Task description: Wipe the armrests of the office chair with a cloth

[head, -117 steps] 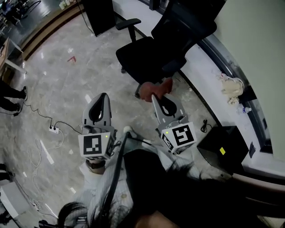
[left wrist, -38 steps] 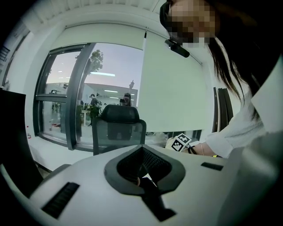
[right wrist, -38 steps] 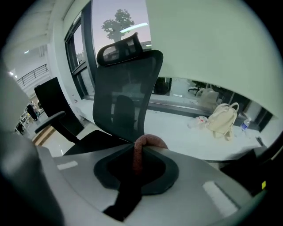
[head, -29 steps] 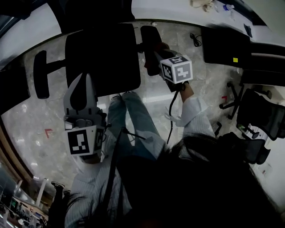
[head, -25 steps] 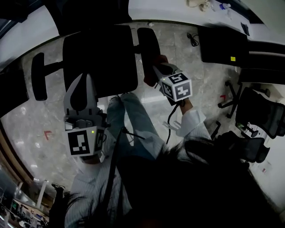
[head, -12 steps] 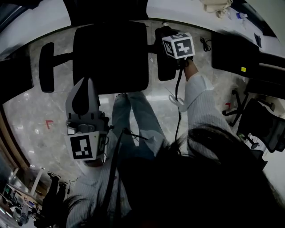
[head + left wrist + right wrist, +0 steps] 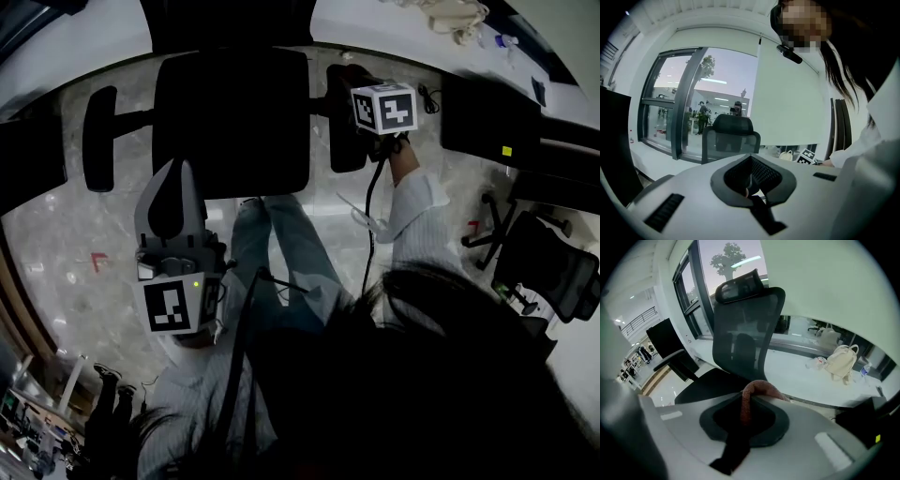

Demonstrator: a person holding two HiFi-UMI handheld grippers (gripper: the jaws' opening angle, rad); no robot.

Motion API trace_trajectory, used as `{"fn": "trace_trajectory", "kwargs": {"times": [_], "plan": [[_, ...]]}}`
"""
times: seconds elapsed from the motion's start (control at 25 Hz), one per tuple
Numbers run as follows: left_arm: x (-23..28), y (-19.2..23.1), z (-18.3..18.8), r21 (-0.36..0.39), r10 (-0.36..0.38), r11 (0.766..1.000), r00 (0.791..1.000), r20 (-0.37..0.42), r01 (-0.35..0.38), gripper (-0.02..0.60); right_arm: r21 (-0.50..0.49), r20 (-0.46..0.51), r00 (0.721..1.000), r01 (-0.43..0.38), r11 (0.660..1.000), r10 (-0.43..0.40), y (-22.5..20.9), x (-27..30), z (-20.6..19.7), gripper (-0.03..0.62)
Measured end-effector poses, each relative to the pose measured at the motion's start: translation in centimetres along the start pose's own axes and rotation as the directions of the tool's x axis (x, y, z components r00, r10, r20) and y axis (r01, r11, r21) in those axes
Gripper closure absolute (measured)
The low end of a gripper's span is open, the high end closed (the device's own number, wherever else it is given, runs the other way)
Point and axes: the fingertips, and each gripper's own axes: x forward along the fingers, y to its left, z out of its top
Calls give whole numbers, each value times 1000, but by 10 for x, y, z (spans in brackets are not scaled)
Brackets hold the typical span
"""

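Observation:
The black office chair's seat (image 7: 230, 122) lies below me, with its left armrest (image 7: 98, 136) and right armrest (image 7: 342, 131) on either side. My right gripper (image 7: 361, 82) sits over the far part of the right armrest, shut on a reddish-brown cloth (image 7: 750, 397) that bulges from between its jaws. The right gripper view shows the mesh backrest (image 7: 745, 329) and the seat (image 7: 710, 385) close ahead. My left gripper (image 7: 173, 178) hangs in front of the seat, off the chair, shut with nothing in it; the left gripper (image 7: 750, 190) faces the backrest (image 7: 731, 136).
A person's jeans-clad legs (image 7: 281, 244) stand just before the seat. A black box (image 7: 487, 117) and another office chair (image 7: 548, 267) are to the right. A white bag (image 7: 836, 359) rests on the pale ledge (image 7: 801, 380) under the window.
My right gripper has slid with the cloth along the right armrest, from its near end to its far part. The left gripper has stayed where it was.

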Motion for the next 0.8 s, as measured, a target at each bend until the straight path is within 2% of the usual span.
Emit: {"fn": "trace_trajectory", "kwargs": {"times": [0.28, 0.4, 0.48, 0.68, 0.8], "plan": [[8, -23, 11, -5, -77, 997, 997, 23, 77, 577, -35, 9, 997, -72, 997, 73, 66, -78, -86, 565], [15, -30, 13, -67, -71, 995, 997, 21, 72, 578, -93, 44, 996, -75, 993, 80, 75, -89, -97, 565], [16, -34, 13, -97, -59, 993, 998, 18, 60, 578, -132, 34, 996, -78, 988, 83, 69, -83, -93, 565], [7, -24, 9, -30, -55, 998, 998, 9, 56, 578, -147, 13, 998, -61, 987, 64, 39, -32, -38, 563], [2, -12, 2, 0, -16, 1000, 1000, -3, 16, 577, -140, -1, 1000, -27, 990, 27, 12, 3, -3, 563]]}}
